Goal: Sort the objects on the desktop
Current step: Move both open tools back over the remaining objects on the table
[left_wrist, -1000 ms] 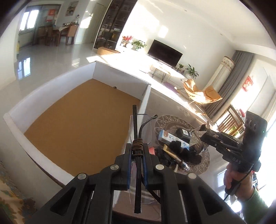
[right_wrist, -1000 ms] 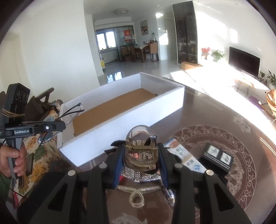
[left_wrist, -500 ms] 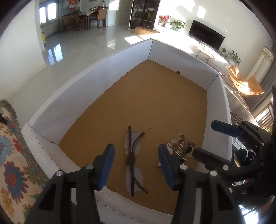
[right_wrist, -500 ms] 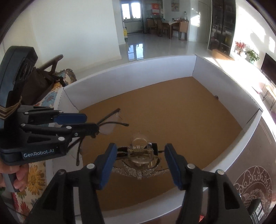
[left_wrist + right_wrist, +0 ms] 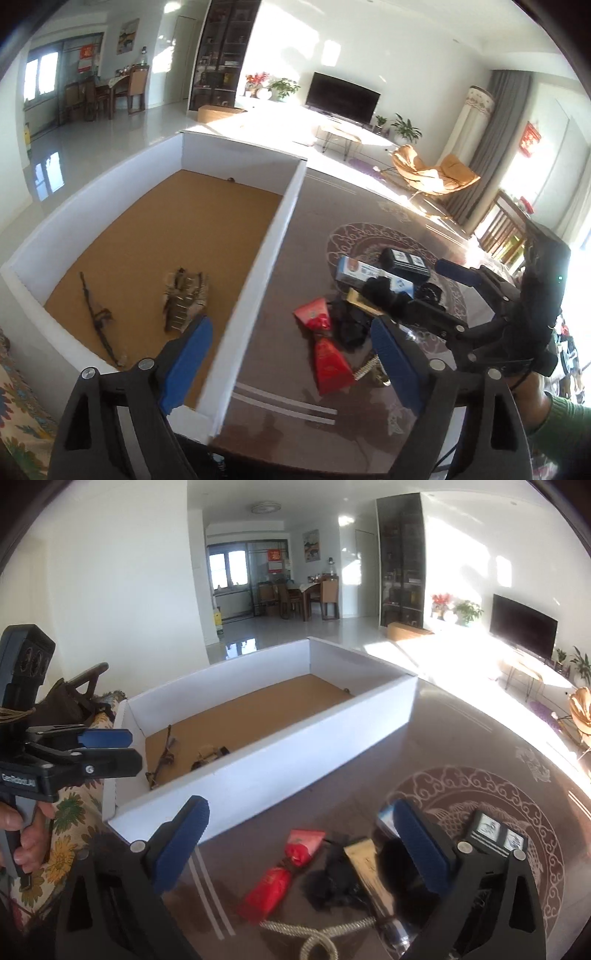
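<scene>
A white box [image 5: 258, 266] with a brown floor stands on the dark patterned table [image 5: 332, 206]. Inside it lie the folded glasses [image 5: 96, 318] and a jewelled ornament [image 5: 186, 299]; both also show in the right wrist view as glasses [image 5: 164, 757] and ornament [image 5: 210, 757]. My left gripper [image 5: 291, 360] hangs over the box's right wall, jaws opening, nothing gripped. My right gripper [image 5: 301, 843] hovers above the pile, jaws opening and empty. Under it lie red packets [image 5: 304, 845], black fluff [image 5: 332, 882] and a tan box [image 5: 365, 864].
The pile also holds a blue-and-white carton [image 5: 364, 271], a small black box [image 5: 495, 834] and a silver cord [image 5: 321, 934]. A floral cushion [image 5: 70, 834] sits left of the box. Each hand-held gripper shows in the other's view.
The glasses and the ornament were let go and now lie in the box. Both grippers opened wide and drew back from over the box floor towards the pile on the table.
</scene>
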The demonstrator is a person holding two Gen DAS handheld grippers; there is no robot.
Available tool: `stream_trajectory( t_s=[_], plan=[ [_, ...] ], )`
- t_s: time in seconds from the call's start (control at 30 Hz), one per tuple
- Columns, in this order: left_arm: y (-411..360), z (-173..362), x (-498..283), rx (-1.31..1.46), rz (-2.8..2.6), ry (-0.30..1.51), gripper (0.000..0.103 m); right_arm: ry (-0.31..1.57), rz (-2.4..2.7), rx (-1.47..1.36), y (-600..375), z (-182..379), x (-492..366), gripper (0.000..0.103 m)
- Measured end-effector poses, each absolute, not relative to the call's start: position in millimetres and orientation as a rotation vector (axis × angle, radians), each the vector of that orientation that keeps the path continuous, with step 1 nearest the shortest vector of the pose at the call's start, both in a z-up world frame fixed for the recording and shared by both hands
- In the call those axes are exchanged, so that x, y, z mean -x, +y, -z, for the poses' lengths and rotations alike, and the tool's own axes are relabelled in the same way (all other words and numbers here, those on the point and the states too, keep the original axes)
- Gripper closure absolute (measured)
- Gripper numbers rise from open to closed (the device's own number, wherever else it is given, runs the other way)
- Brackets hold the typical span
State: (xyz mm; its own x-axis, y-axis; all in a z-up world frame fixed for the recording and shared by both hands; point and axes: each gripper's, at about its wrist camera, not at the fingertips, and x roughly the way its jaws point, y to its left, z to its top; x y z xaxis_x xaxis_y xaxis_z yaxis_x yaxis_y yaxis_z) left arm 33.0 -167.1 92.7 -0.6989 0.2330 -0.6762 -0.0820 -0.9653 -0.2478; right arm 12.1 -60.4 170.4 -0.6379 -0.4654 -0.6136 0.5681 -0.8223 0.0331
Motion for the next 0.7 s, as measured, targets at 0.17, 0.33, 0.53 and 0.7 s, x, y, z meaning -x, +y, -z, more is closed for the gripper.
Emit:
stream_trajectory(
  t_s=[0.17, 0.33, 0.53, 0.7],
  plan=[
    [-92, -57, -47, 1.198, -2.546, -0.198, 0.014, 0.164, 2.554, -1.073, 45, -122, -44, 0.002],
    [-61, -19, -49, 1.305, -2.48, -0.13, 0.014, 0.126, 2.59, -1.272, 103, -84, -68, 0.002],
    [-60, -3, -42, 1.356, -2.497, -0.103, 0.014, 0.117, 2.58, -1.311, 105, -64, -77, 0.002],
    [-69, 5, -36, 1.372, -2.491, -0.179, 0.014, 0.11, 2.521, -1.305, 80, -61, -70, 0.002]
  ],
)
